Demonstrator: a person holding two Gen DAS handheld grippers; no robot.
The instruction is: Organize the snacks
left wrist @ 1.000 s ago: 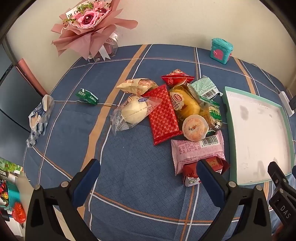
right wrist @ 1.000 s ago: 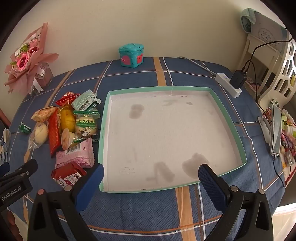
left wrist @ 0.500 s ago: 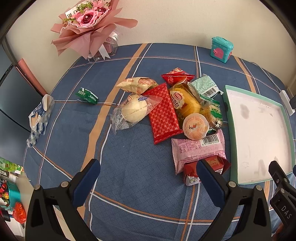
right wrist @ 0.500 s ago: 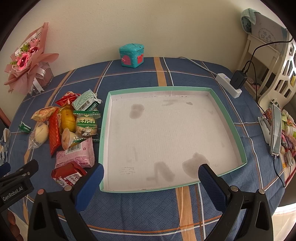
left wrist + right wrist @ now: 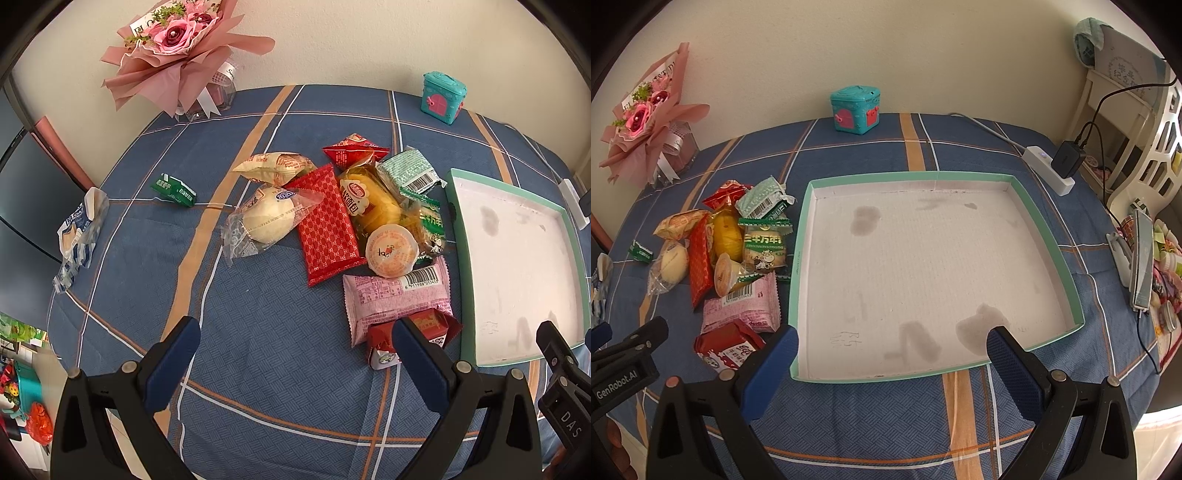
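Left gripper (image 5: 295, 334) hangs with its jaws spread wide and nothing between them, above bare blue plaid tablecloth (image 5: 258, 332) that offers open room on its near-left side. Its right finger tip overlaps a small red milk carton (image 5: 428, 325) in view; contact unclear. Right gripper (image 5: 892, 343) is likewise spread wide and holds nothing, sitting over the near edge of the tray (image 5: 1049, 236), left finger just at the tray's near-left corner. Tray: green rim, white stained floor, nothing in it, all four walls visible, plenty of free space inside. Snack pile lies just left of the tray's left wall, not inside it. Near to far: red carton, then pink packet (image 5: 397, 299) partly over it, round jelly cup (image 5: 391, 249) resting on top of the pink packet's far edge, red patterned packet (image 5: 328, 221), clear-wrapped bun (image 5: 264, 219) on the pile's left fringe, yellow cake packet (image 5: 369, 199), green-and-white packet (image 5: 408, 171), small red packet (image 5: 354, 149) farthest. A green wrapper (image 5: 173, 188) lies apart, left of the pile. A blue-white wrapper (image 5: 79, 232) sits at the table's left edge. Far side: teal toy box (image 5: 855, 109) and pink bouquet (image 5: 177, 48) near the wall. Power strip (image 5: 1049, 168) runs near the tray's far-right corner, close to the table's right edge.
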